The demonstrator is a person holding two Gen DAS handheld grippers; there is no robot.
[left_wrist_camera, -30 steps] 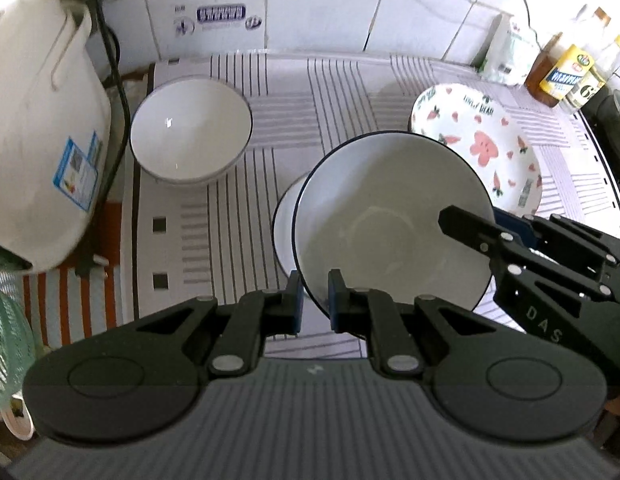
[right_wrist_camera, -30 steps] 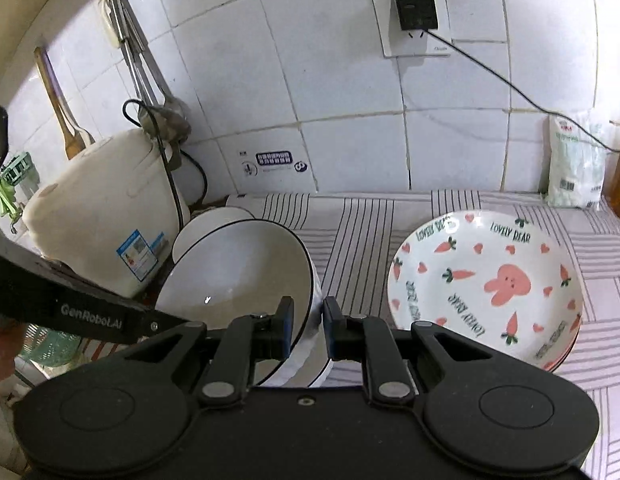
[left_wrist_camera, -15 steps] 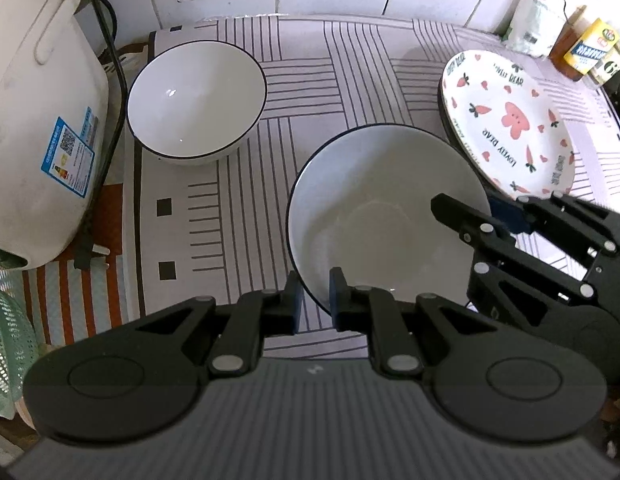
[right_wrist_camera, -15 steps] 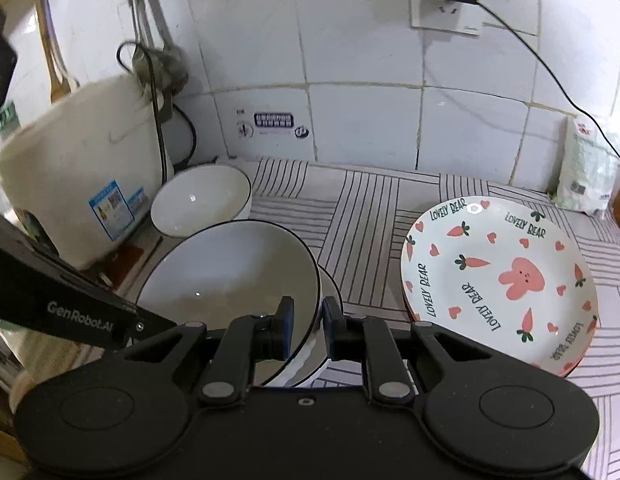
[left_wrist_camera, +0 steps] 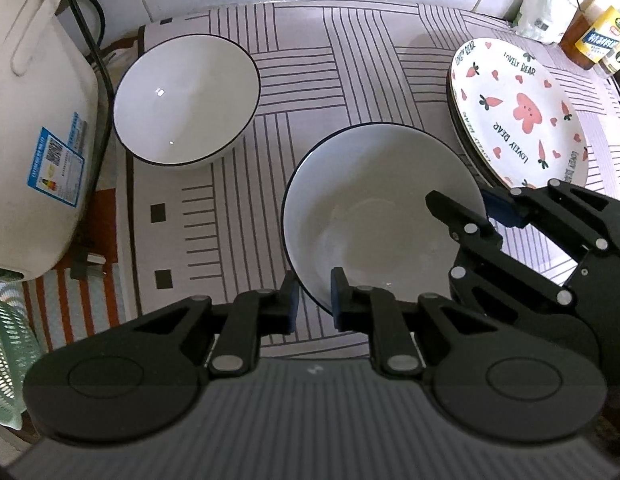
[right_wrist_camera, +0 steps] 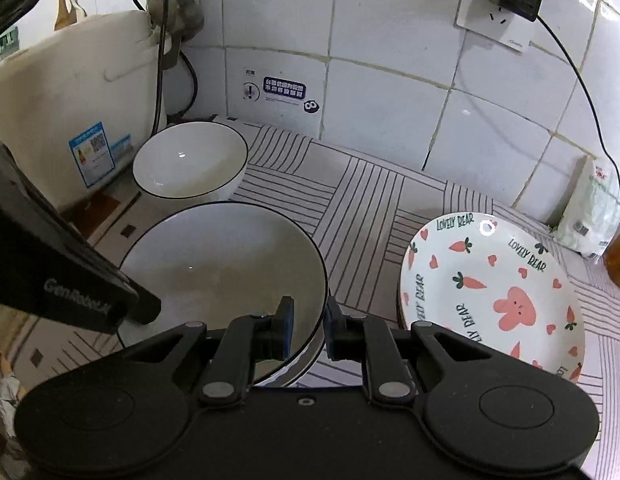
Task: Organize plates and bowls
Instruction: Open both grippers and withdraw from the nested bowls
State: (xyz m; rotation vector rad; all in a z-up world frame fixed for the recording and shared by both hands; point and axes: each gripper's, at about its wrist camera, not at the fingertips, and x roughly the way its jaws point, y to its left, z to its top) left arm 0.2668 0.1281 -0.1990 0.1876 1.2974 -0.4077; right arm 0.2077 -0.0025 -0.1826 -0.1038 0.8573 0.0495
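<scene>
A white bowl with a black rim (left_wrist_camera: 382, 208) (right_wrist_camera: 225, 272) is held over the striped mat. My left gripper (left_wrist_camera: 313, 296) is shut on its near rim. My right gripper (right_wrist_camera: 308, 326) is shut on its right rim; it shows in the left wrist view (left_wrist_camera: 466, 208) too. A second white bowl (left_wrist_camera: 185, 98) (right_wrist_camera: 189, 160) sits on the mat at the back left. A stack of plates topped by a carrot and bunny plate (left_wrist_camera: 518, 112) (right_wrist_camera: 494, 296) lies to the right.
A white rice cooker (left_wrist_camera: 33, 120) (right_wrist_camera: 69, 96) stands at the left, with a cord behind it. Bottles (left_wrist_camera: 590, 36) and a white bag (right_wrist_camera: 594, 208) stand at the back right. A green basket (left_wrist_camera: 5, 356) is at the lower left. A tiled wall lies behind.
Both grippers have lifted the held bowl and carried it up and away from the bowl beneath it, which no longer shows. The view has moved closer to the back-left bowl.
</scene>
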